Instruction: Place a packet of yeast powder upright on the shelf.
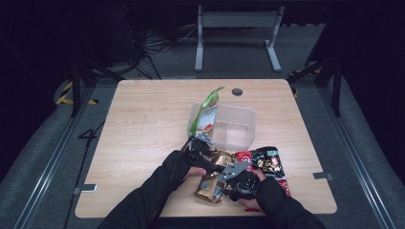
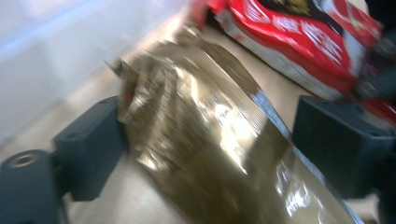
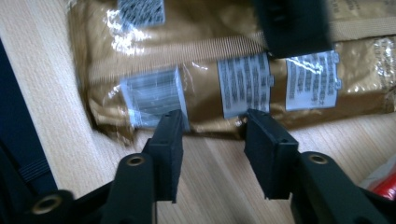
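— The pale wooden surface point(image 1: 143, 124) sits in a dark room; where's the crinkled gold foil pouch point(image 1: 213, 179)?

— Near the front edge, between the left gripper point(image 2: 205, 135)'s jaws, which stand apart. The right gripper point(image 3: 212, 135) is also agape at its edge.

— Risk?

— Slick foil could slip. The clear plastic tub point(image 1: 234, 125) holds only a green snack bag point(image 1: 204, 114).

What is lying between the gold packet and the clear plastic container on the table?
The high view shows the left gripper and its hand there. In the left gripper view, bare wood separates the gold packet from the clear plastic container.
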